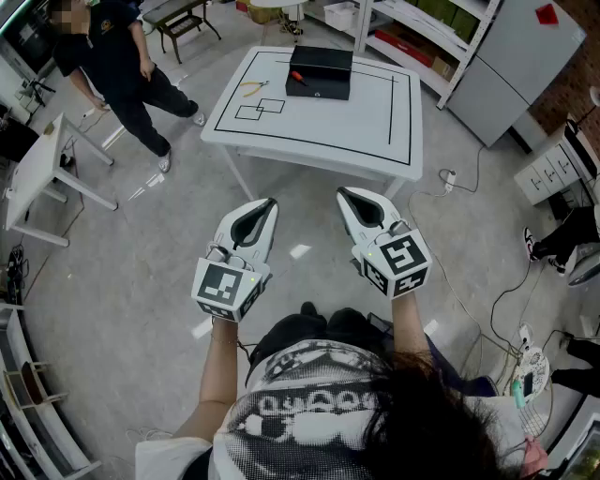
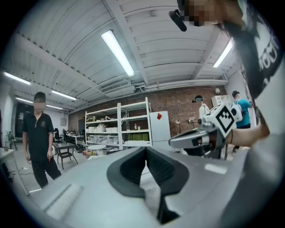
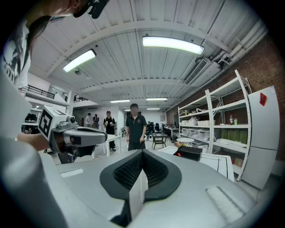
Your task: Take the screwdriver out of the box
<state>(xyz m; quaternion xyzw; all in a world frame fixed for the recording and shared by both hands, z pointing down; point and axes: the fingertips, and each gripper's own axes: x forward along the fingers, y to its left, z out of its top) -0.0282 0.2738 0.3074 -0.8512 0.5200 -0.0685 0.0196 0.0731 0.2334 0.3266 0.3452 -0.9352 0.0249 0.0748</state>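
Both left gripper and right gripper, jaws together, empty, well short of screwdriver on box.

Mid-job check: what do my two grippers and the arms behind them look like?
The left gripper and right gripper match: light grey tapered shells, black ribbed fingers, each backed by a white cube with black square markers. The person wears a white short-sleeved shirt with black print.

No word, number or brand can be read. The cube on the left gripper and the cube on the right gripper bear only black-and-white square patterns. A red diamond sticker on the white cabinet shows no legible print; the shirt print is unreadable
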